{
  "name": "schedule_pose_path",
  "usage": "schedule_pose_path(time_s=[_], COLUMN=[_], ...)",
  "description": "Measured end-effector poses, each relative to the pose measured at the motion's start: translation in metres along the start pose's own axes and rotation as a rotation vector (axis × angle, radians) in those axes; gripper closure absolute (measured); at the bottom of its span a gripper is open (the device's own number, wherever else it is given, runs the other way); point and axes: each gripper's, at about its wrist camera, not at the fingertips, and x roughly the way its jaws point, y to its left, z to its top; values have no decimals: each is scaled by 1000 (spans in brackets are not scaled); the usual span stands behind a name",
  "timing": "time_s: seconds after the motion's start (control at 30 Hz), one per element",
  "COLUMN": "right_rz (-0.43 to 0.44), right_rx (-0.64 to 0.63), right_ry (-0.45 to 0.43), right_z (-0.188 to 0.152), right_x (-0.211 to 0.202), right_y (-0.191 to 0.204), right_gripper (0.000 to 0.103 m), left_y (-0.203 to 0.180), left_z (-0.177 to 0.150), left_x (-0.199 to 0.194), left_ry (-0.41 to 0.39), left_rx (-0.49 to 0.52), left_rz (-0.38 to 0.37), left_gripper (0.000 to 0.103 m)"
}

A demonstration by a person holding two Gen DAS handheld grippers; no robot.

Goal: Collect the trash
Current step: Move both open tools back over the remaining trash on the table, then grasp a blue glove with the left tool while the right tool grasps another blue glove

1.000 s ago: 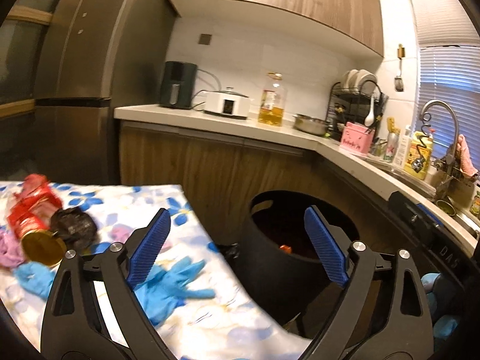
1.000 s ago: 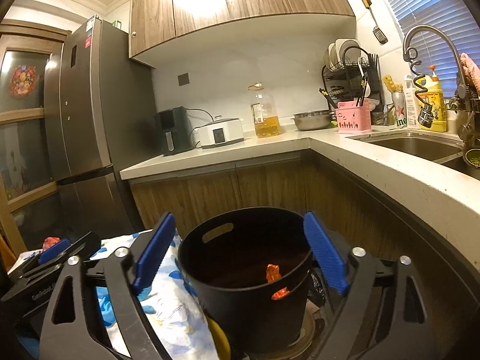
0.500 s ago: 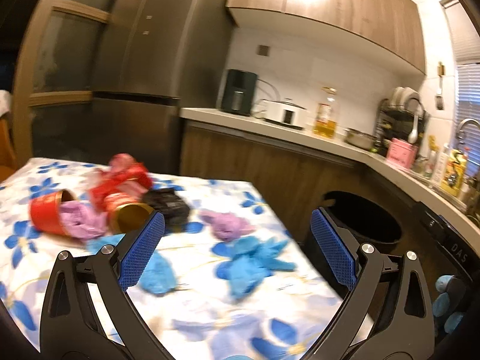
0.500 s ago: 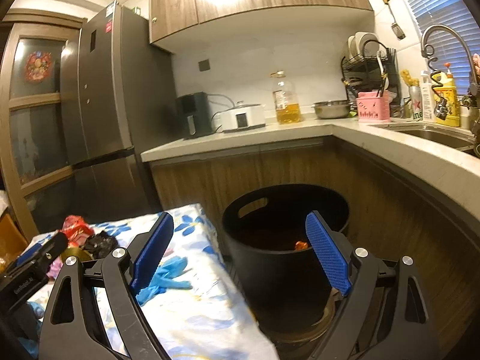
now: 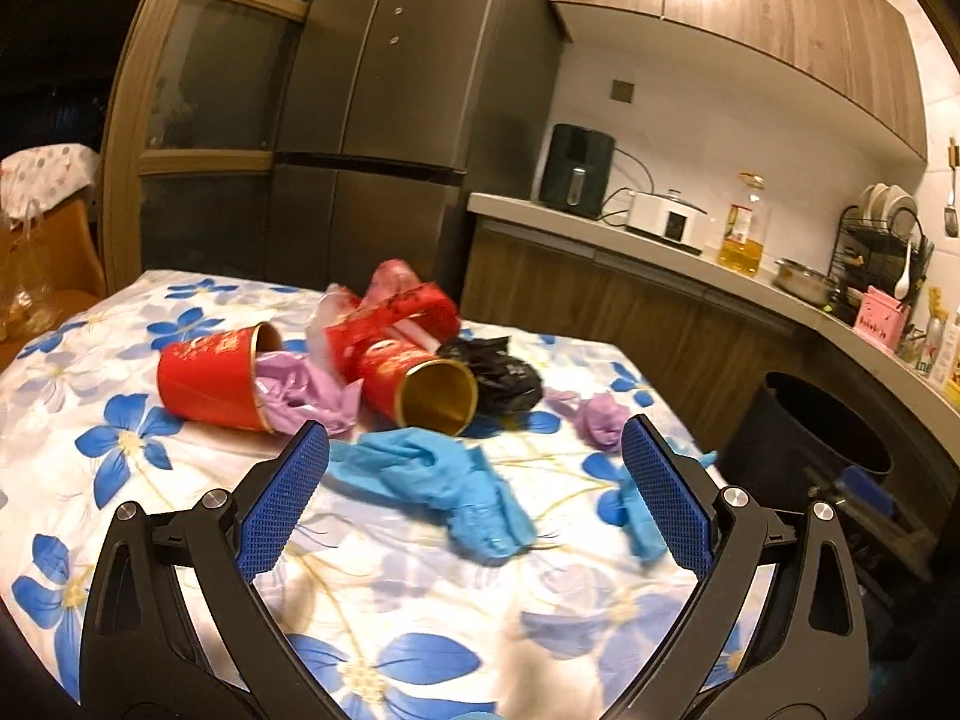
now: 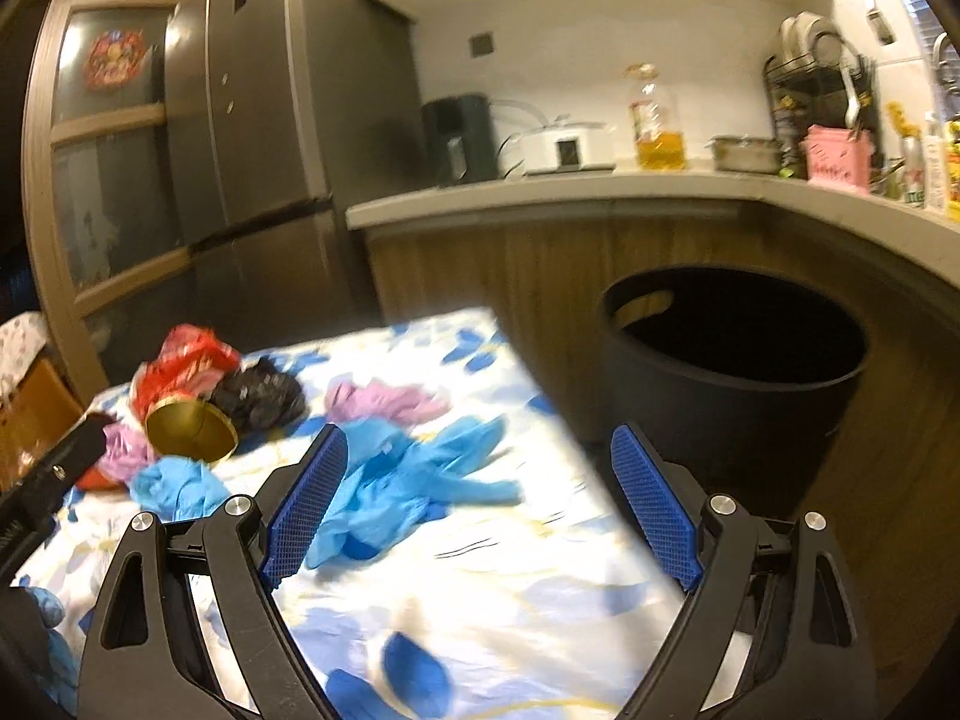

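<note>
Trash lies on the flowered tablecloth (image 5: 420, 600): two red cans (image 5: 210, 378) on their sides, a red wrapper (image 5: 408, 312), a black bag (image 5: 498, 375), purple plastic wads (image 5: 600, 420) and blue gloves (image 5: 444, 480). My left gripper (image 5: 474, 498) hovers open just short of the nearest blue glove, nothing between its fingers. My right gripper (image 6: 480, 504) is open too, above the table's right part, with a blue glove pile (image 6: 414, 480) beside its left finger. The black bin (image 6: 732, 372) stands on the floor right of the table.
A dark fridge (image 5: 390, 108) and wood cabinets stand behind the table. The counter (image 6: 600, 192) carries an air fryer, a white cooker, an oil bottle and a dish rack. The left gripper's body (image 6: 54, 480) shows at the right wrist view's left edge.
Both grippers swung left and down, away from the bin and toward the table. The trash pile and gloves now fill the views; the bin has slid off to the right.
</note>
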Motion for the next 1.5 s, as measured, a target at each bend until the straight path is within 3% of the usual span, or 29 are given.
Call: schedule_pose_path(time_s=[0.27,0.47,0.57,0.8,0.97,1.13,1.23,1.3,1.5], right_rz=[42,38,26,64,92,103,107,110,113], right_rx=[-18,-16,-16,-23,-14,10,28,33,23], right_ry=[69,142,202,237,160,94,66,49,16], right_z=[-1,0,-4,-9,-2,4,7,9,15], right_x=[42,75,91,97,75,43,25,13,-5], right_y=[28,36,37,38,36,28,20,16,13], right_gripper=[16,30,42,97,100,101,101,101,101], left_y=[10,14,13,9,3,-6,-11,-13,-12], left_z=[-1,-3,-6,-13,-15,-22,-26,-30,-36], left_x=[7,12,17,27,33,52,65,72,76], left_ry=[2,12,29,65,72,134,186,219,263], left_rx=[4,9,14,12,15,2,7,19,11], left_rz=[27,33,40,37,39,52,51,58,41], left_gripper=[7,7,7,7,9,23,36,54,82])
